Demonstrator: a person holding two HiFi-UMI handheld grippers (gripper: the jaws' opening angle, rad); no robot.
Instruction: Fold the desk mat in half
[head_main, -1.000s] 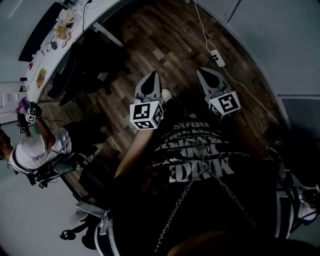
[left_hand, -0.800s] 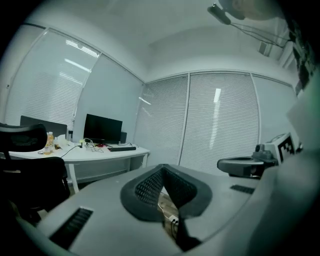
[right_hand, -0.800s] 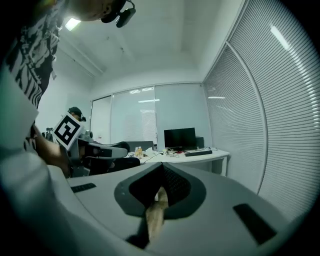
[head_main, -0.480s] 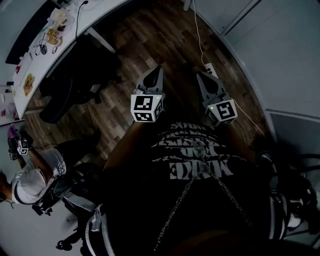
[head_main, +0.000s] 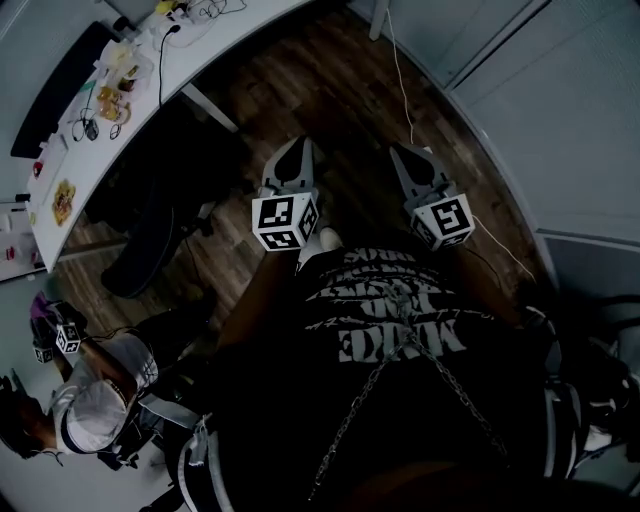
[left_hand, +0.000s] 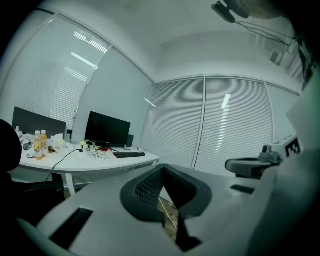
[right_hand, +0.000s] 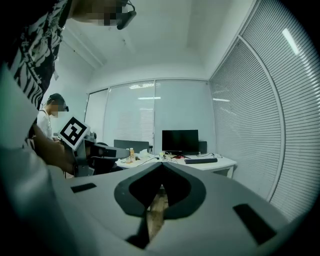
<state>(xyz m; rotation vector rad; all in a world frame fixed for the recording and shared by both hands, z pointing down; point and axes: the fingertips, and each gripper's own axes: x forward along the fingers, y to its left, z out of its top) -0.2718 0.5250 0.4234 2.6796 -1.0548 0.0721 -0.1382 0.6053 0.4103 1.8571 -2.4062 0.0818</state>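
Left gripper (head_main: 301, 150) and right gripper (head_main: 402, 153) have advanced over the wood floor (head_main: 340, 90) toward the white desk (head_main: 190, 50) at ten o'clock. Both ride with jaws together and empty, evidently in transit; no desk mat is identifiable.

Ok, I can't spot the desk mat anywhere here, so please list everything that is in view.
desk: one, white, left of the head view, cluttered
monitor: one, black, on the desk
keyboard: one, dark, on the desk by the monitor
bottles: two, yellow-orange, near the desk's left end
office chair: one, black, at the desk
cable: one, white, across the wooden floor
blinds: several panels, white, along the walls
other person: one, white top, lower left of the head view
desk mat: none in view
shirt: one, black with white print, the person's own
left gripper: one, grey, shut, empty, above the floor
right gripper: one, grey, shut, empty, above the floor
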